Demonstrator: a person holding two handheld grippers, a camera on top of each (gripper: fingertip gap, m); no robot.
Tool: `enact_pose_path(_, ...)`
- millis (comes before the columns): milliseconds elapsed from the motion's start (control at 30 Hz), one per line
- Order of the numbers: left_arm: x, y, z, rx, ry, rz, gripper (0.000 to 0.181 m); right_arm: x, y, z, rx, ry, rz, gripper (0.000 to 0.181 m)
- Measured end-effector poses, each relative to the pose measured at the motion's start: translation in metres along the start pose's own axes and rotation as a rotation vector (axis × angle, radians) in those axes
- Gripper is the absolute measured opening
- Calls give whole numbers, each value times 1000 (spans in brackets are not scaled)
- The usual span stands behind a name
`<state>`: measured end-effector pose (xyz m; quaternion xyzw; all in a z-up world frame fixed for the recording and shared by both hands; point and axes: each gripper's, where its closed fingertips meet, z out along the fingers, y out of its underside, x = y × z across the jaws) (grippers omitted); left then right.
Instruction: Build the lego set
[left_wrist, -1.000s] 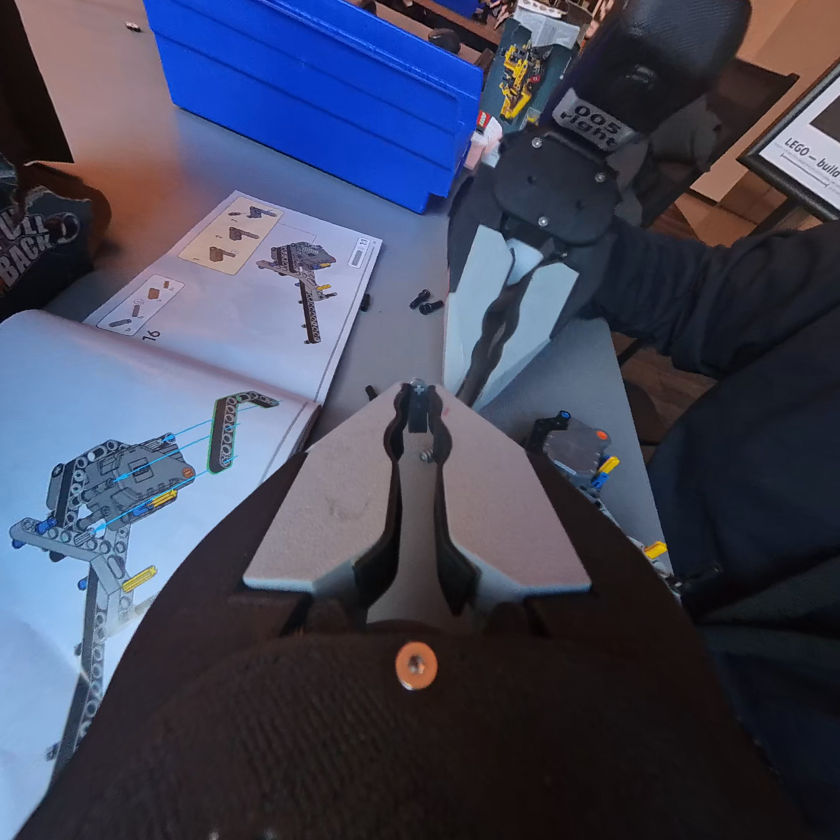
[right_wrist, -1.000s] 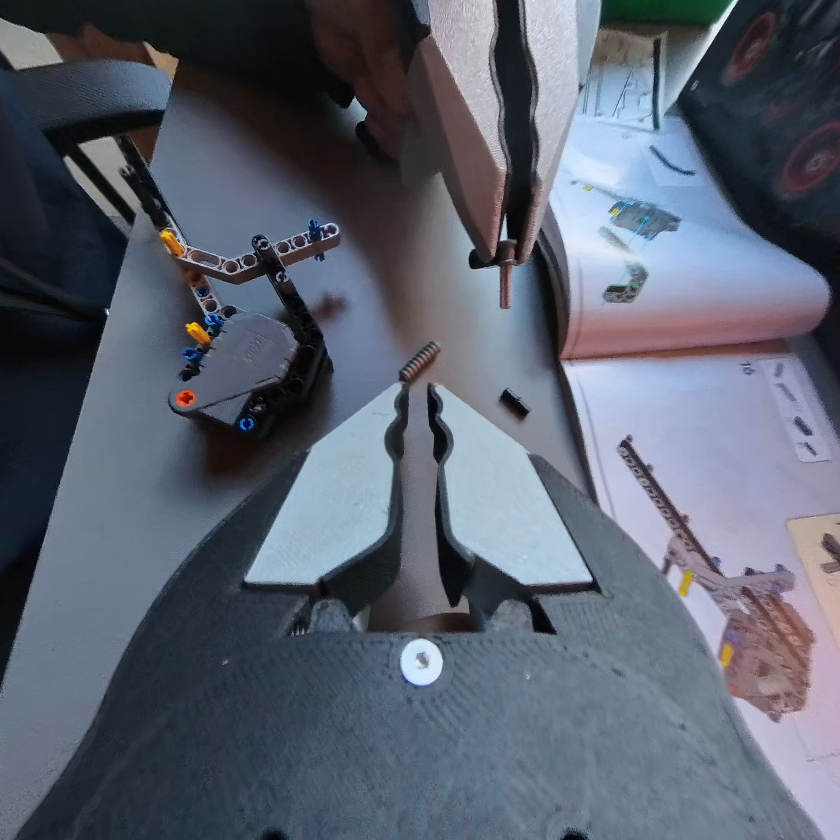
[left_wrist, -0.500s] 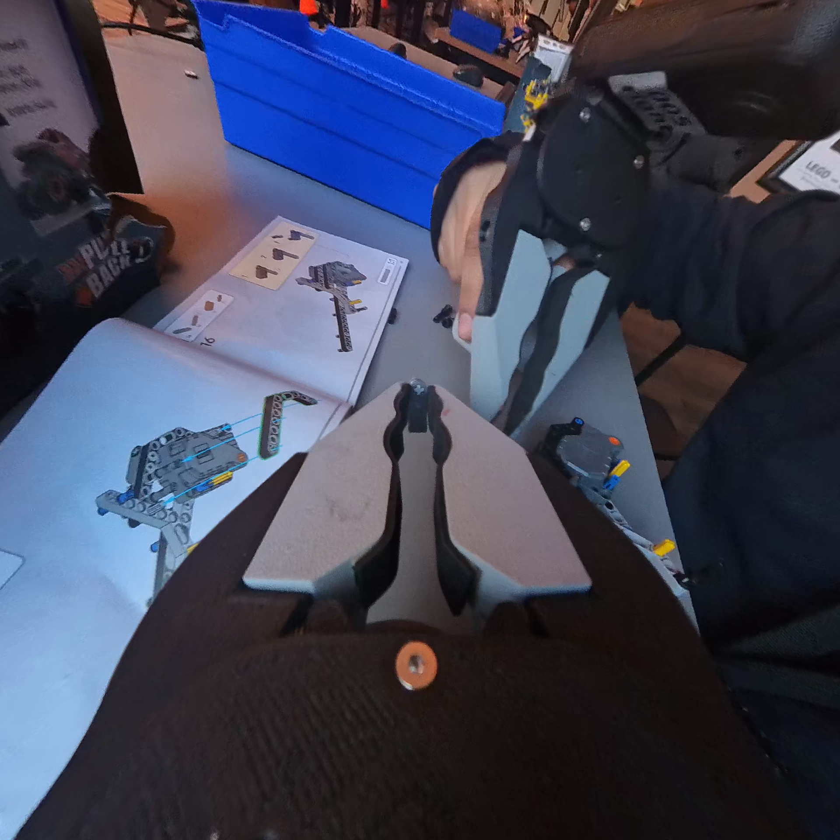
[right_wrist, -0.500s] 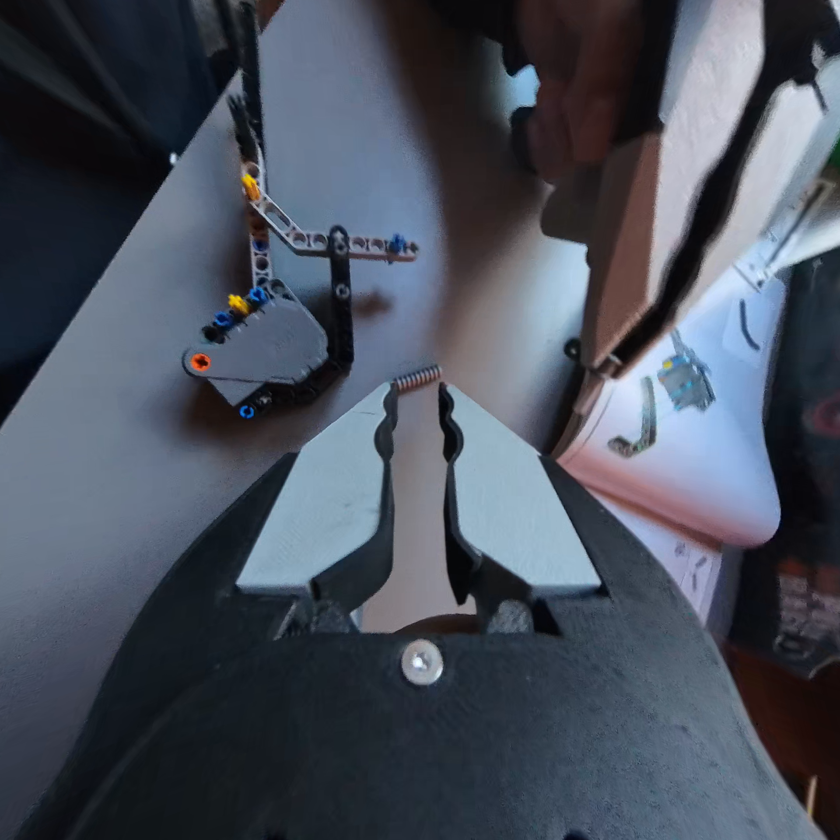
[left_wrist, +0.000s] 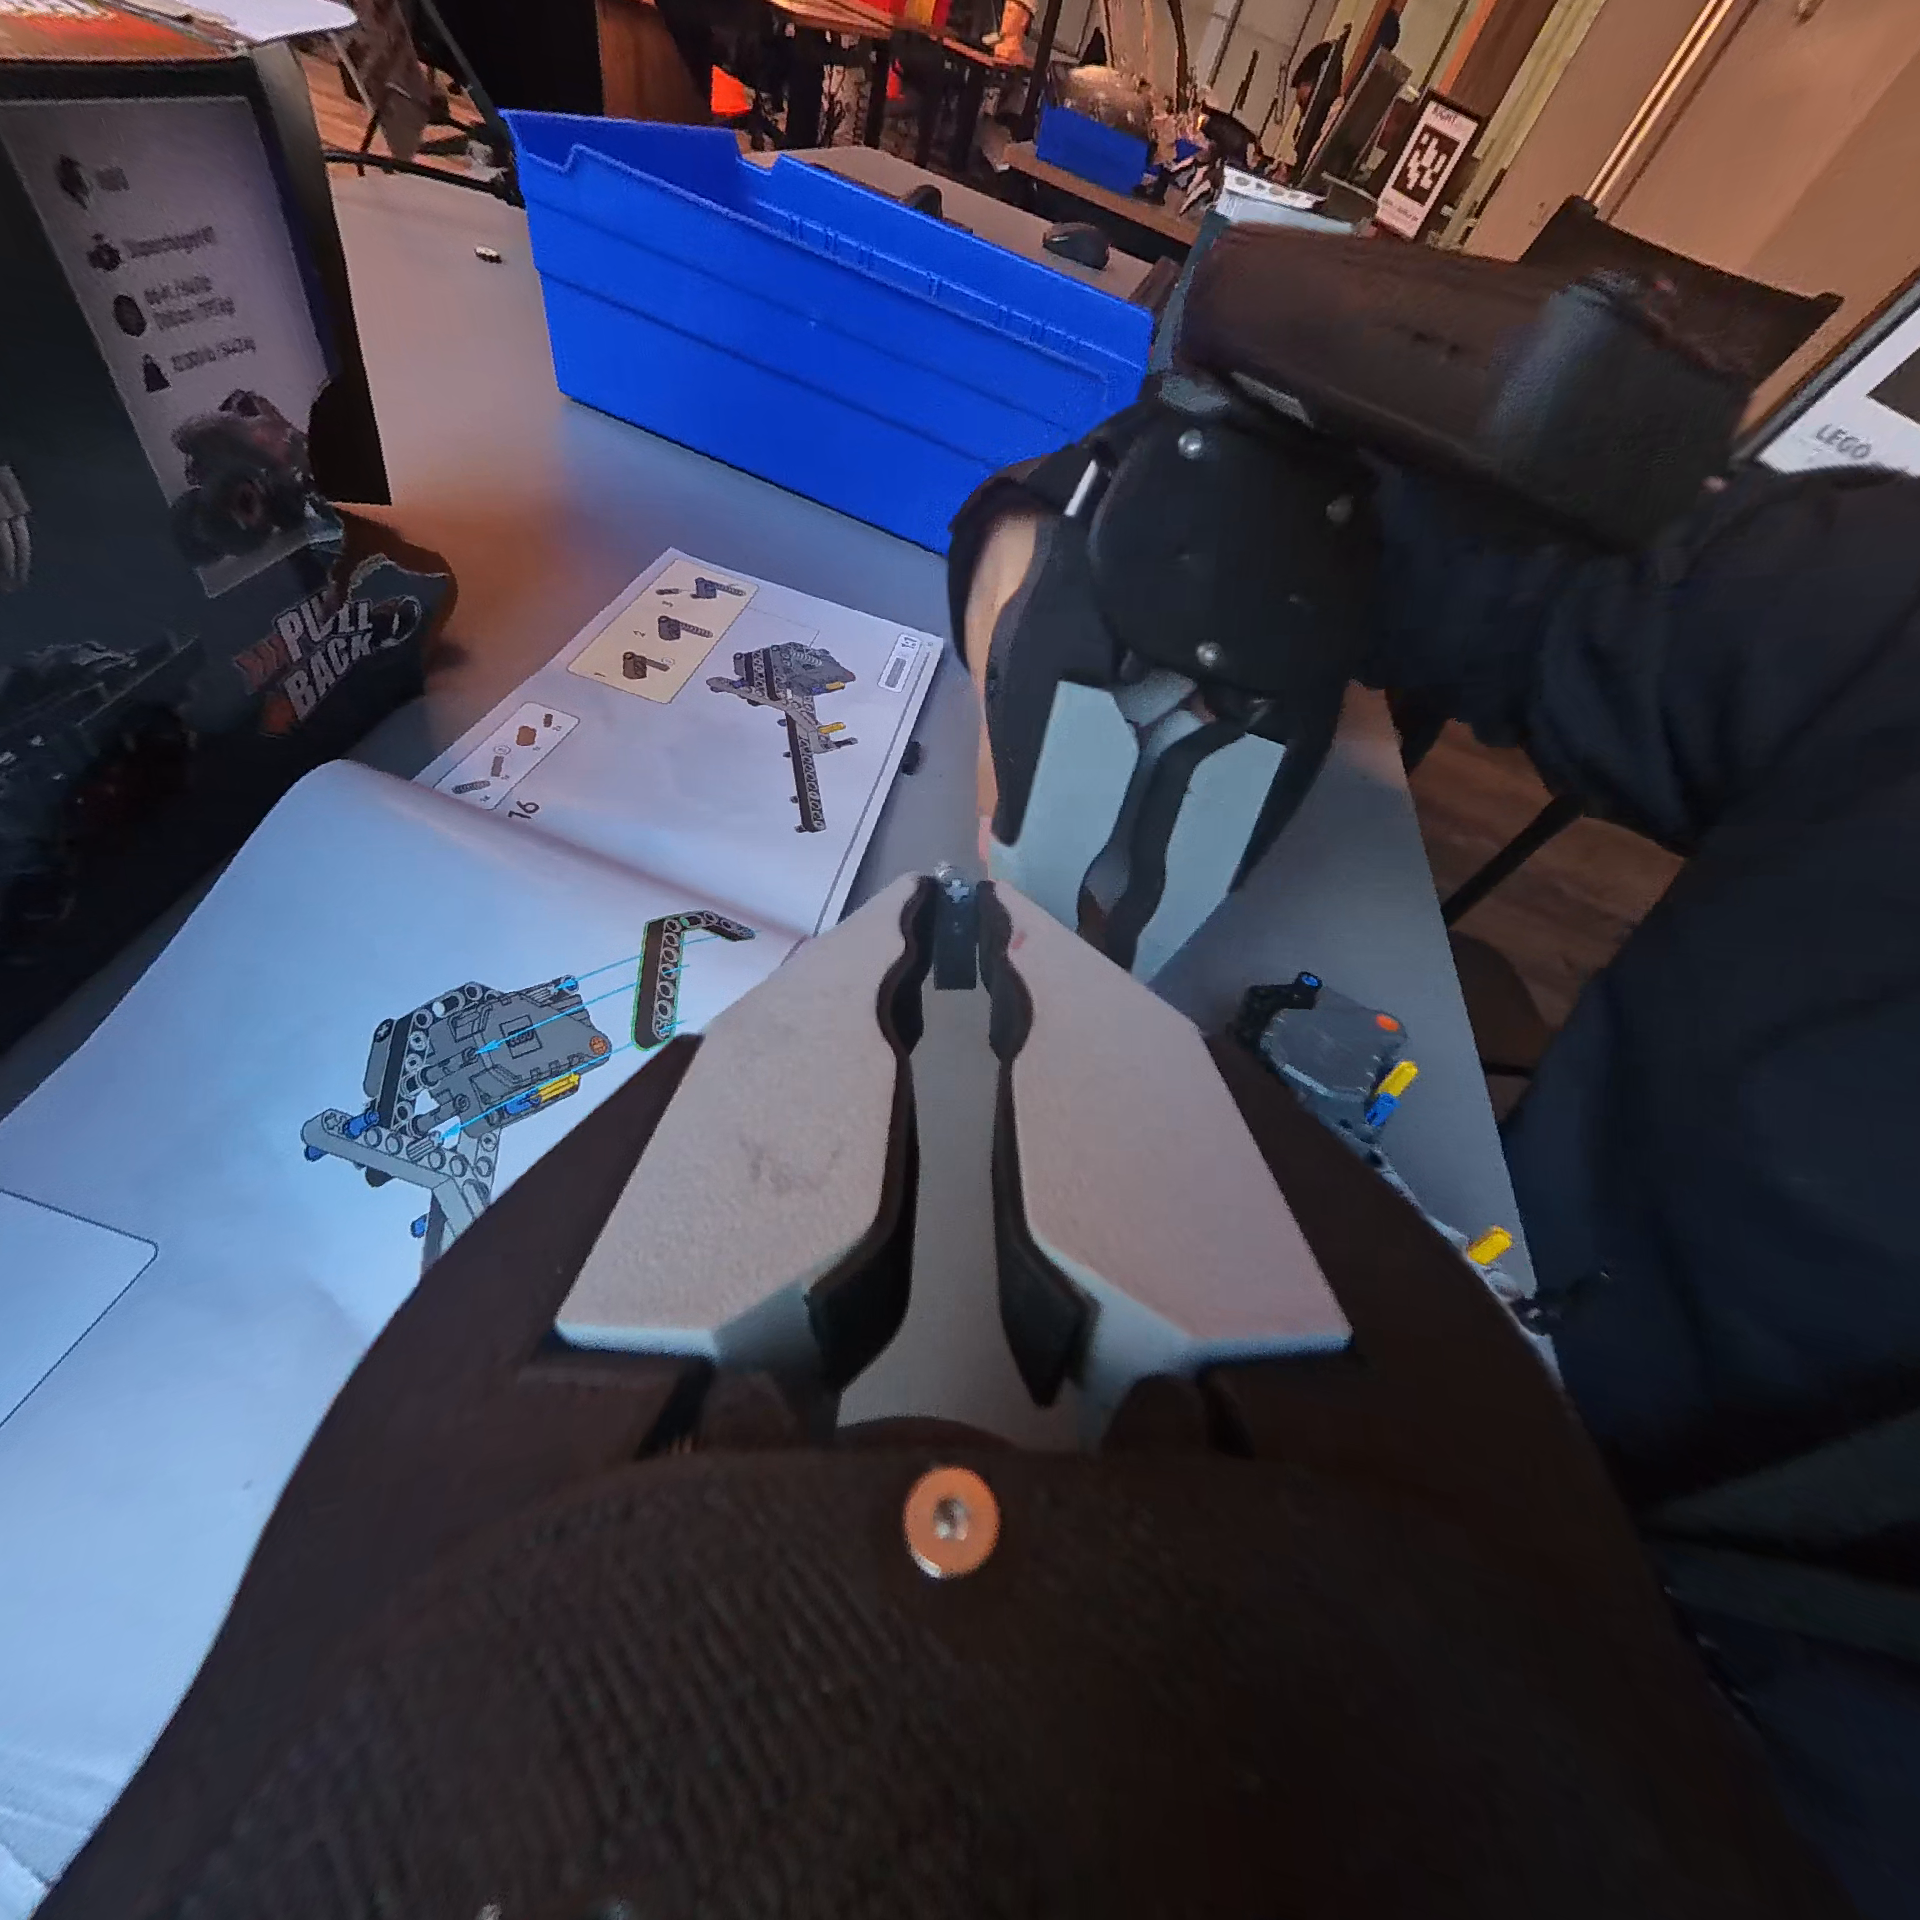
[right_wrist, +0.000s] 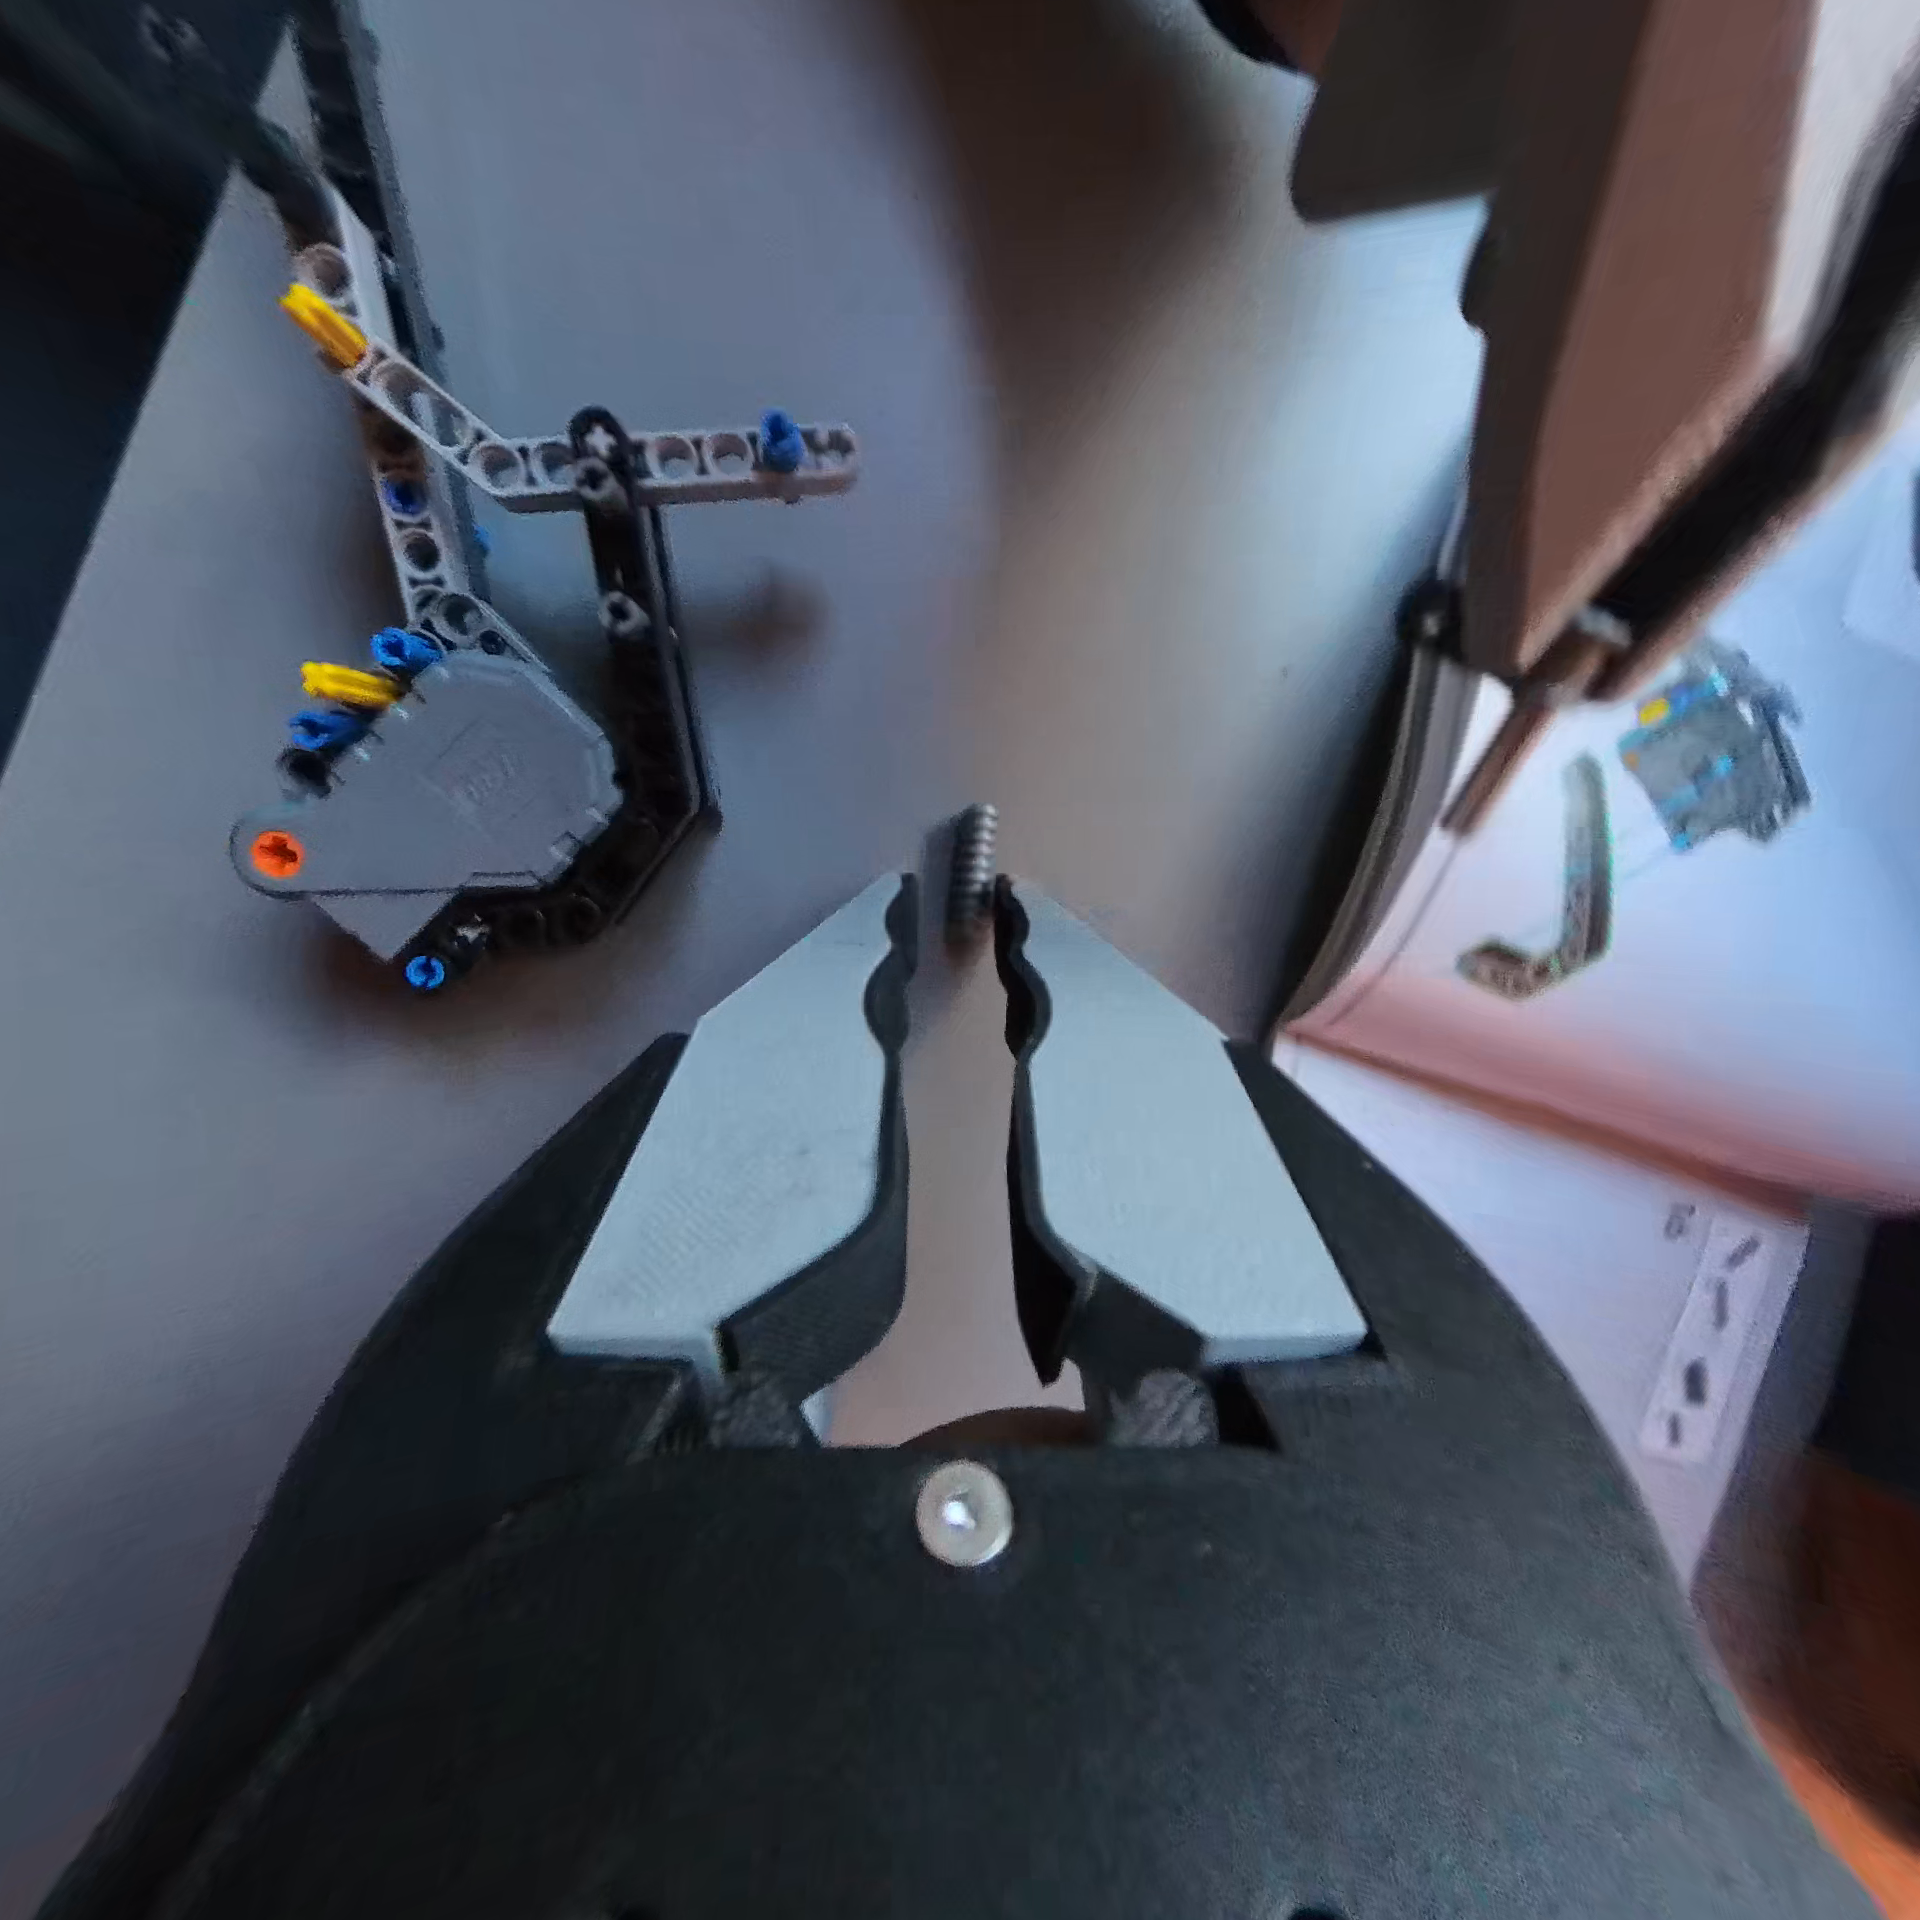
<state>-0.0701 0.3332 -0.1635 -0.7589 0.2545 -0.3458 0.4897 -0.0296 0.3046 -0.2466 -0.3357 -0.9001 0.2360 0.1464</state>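
My left gripper (left_wrist: 954, 904) is shut on a small black connector with a grey axle (left_wrist: 954, 935) and holds it above the open instruction booklet's edge. It also shows in the right wrist view (right_wrist: 1558, 665), top right, with the axle (right_wrist: 1496, 748) sticking out below. My right gripper (right_wrist: 951, 894) is open by a narrow gap, tips down at the grey table (right_wrist: 1091, 468). A small dark spring (right_wrist: 971, 873) lies between its tips, against the right finger. The part-built model (right_wrist: 457, 790), a grey motor block with black and grey beams and blue and yellow pins, lies to the left.
The open instruction booklet (left_wrist: 312, 935) covers the table's left side. A blue bin (left_wrist: 831, 343) stands at the back and the dark set box (left_wrist: 156, 416) at far left. The table edge and a person's dark sleeve (left_wrist: 1714, 935) are to the right.
My right gripper has come down and forward to the spring, which now sits between its tips, and its gap has narrowed slightly. My left gripper still holds its piece and has tilted back.
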Motion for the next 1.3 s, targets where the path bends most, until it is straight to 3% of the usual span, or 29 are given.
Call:
enact_pose_path(167,4,0,2,-3,7,11,6,1,10,-7,87,153,95,3)
enact_pose_path(267,3,3,3,-13,0,15,6,3,10,-7,136,198,130,6)
enact_pose_path(467,-3,10,5,-40,-7,6,6,1,1,-5,143,190,58,25)
enact_pose_path(600,-4,11,4,-46,-10,11,6,6,4,-8,125,178,173,29)
enact_pose_path(767,-5,9,3,-40,-7,5,6,-3,4,-23,129,228,217,22)
enact_pose_path(867,-4,9,3,-42,-5,6,6,-15,-5,-18,181,135,340,22)
enact_pose_path(933,-3,9,3,-44,-7,9,6,-21,2,-10,118,96,385,29)
enact_pose_path(1300,-4,1,-2,-18,-27,24,5,0,2,-3,82,191,596,26)
